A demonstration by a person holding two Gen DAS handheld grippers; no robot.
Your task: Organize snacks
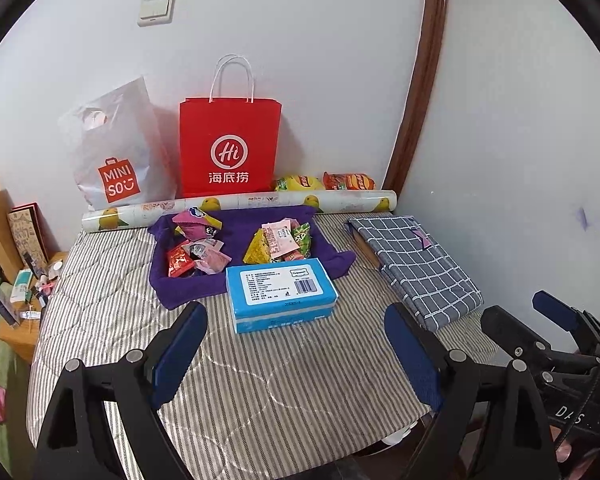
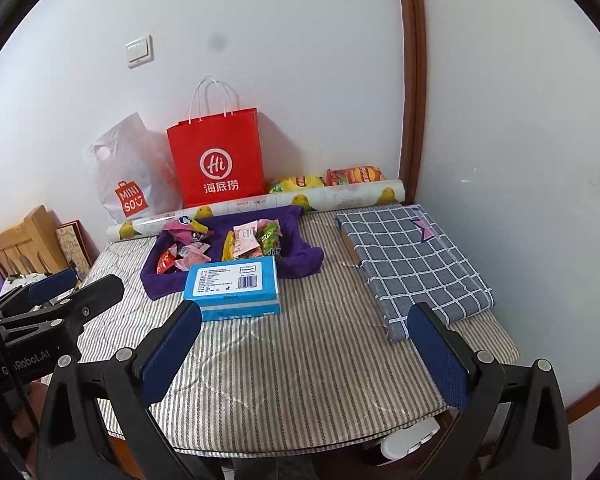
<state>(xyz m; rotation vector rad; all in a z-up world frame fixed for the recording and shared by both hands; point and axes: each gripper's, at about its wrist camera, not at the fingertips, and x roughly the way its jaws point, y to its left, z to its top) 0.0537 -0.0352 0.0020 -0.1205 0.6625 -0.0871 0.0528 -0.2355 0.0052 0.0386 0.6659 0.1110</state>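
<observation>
- Snacks (image 1: 236, 246): small wrapped packets lying in two loose heaps on a purple towel (image 1: 236, 280) at the back of the table (image 1: 260, 380); whether these heaps are a finished sorting or a jumble awaiting one, I cannot tell.
- Table: padded cover with fine grey-and-white stripes, soft and slightly wrinkled, so a flat packet would need a low pinch at its crimped edge.
- Red paper bag (image 1: 230, 144): stiff, upright against the wall with rope handles, mouth facing up; a white plastic bag (image 1: 112, 152) slumps beside it.
- Checked cloth (image 1: 416, 264): folded, blue with white grid, to the right.
- Patterned roll (image 1: 240, 206): glossy cylinder lying behind the towel; two crinkly chip bags (image 1: 324, 182) rest between it and the wall.
- Blue tissue pack (image 1: 280, 296): smooth film, brick-shaped, touching the towel's near edge and partly screening the heaps, so I judge an approach from above safest.
- Left gripper (image 1: 296, 348): I hold it spread wide, empty, above the near table.
- Right gripper (image 2: 312, 348): likewise spread, holding nothing.
</observation>
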